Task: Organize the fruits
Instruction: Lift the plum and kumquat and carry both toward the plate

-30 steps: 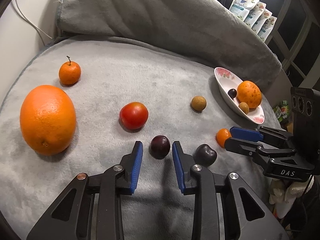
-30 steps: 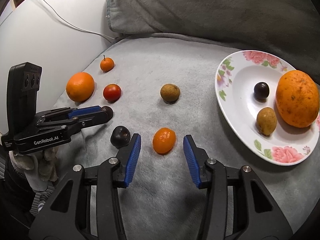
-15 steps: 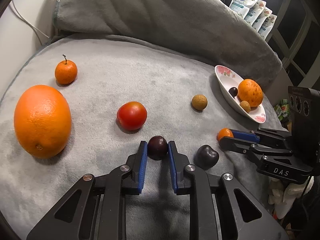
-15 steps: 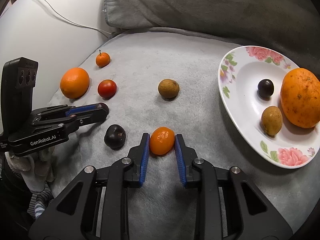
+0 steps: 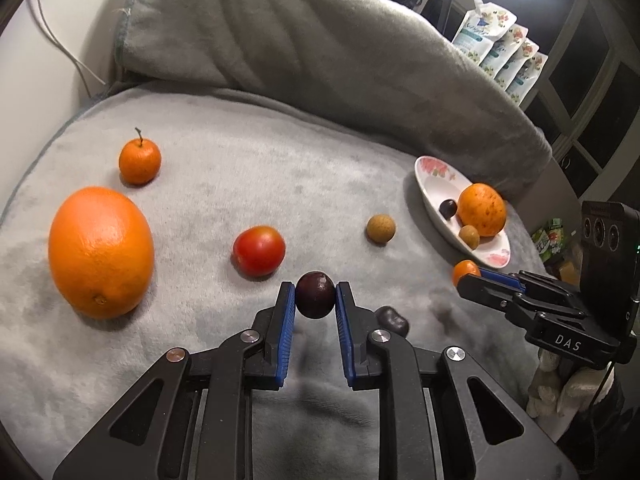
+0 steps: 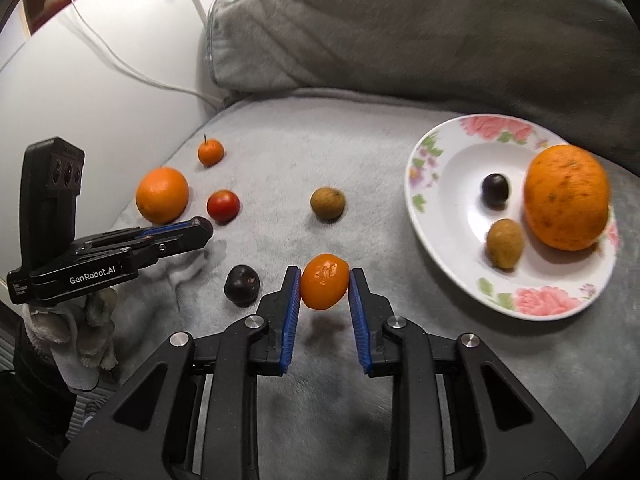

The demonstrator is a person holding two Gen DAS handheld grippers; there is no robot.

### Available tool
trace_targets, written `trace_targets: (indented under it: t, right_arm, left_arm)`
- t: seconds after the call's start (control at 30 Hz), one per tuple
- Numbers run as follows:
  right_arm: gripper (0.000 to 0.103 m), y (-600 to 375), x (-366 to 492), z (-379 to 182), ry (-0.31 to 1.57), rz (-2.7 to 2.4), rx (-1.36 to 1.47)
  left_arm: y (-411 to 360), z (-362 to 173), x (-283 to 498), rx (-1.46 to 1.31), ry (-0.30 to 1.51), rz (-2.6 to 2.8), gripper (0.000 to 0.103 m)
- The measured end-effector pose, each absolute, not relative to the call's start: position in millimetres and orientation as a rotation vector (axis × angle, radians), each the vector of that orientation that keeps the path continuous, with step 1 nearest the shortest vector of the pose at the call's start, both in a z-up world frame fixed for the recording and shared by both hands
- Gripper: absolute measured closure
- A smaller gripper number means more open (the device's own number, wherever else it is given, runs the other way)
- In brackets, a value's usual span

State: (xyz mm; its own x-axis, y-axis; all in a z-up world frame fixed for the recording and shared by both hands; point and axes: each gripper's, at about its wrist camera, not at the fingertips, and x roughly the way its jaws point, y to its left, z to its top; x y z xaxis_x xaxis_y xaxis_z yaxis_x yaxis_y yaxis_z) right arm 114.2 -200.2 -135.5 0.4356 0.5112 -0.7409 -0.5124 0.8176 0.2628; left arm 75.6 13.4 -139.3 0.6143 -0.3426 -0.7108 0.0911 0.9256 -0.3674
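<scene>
My left gripper (image 5: 315,294) is shut on a dark purple fruit (image 5: 315,295), held just above the grey blanket. My right gripper (image 6: 325,286) is shut on a small orange kumquat (image 6: 325,286), lifted a little with its shadow beneath. A second dark fruit (image 6: 241,285) lies on the blanket between both grippers. To the right stands a floral white plate (image 6: 448,152) holding a big spotted orange (image 6: 566,202), a dark fruit (image 6: 495,189) and a brown longan (image 6: 505,243). Loose on the blanket are a large orange (image 5: 101,251), a stemmed mandarin (image 5: 139,161), a red tomato (image 5: 259,250) and a brown longan (image 5: 381,229).
A folded grey blanket (image 5: 320,52) rises like a wall behind the fruit. A white wall with a cable (image 6: 120,60) borders the left. Snack pouches (image 5: 500,48) stand by a dark cabinet at the far right. A gloved hand (image 6: 76,332) holds the left gripper.
Both grippers went from open around their fruit to shut on it. The right gripper has lifted the kumquat slightly off the blanket; the left holds the dark fruit, barely raised.
</scene>
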Motion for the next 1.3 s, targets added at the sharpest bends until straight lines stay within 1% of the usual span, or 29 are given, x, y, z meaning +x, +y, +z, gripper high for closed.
trace_targets:
  t: [0.53, 0.83, 1.3]
  right_arm:
    - [0.078, -241.4, 101.0, -109.5, 0.845, 0.554, 0.048]
    - [0.078, -260.2, 100.2, -105.5, 0.829, 0.515, 0.060]
    - [0.078, -284.9, 105.6, -105.3, 0.824, 0.464, 0.070]
  left_arm:
    - [-13.4, -111.6, 82.1, -0.288, 0.819, -0.321, 0.084]
    - [-37.1, -98.4, 95.0, -0.265, 0.795, -0.368, 0.084]
    - [-69.7, -94.4, 117.9, -0.238, 0.797, -0.420, 0.084]
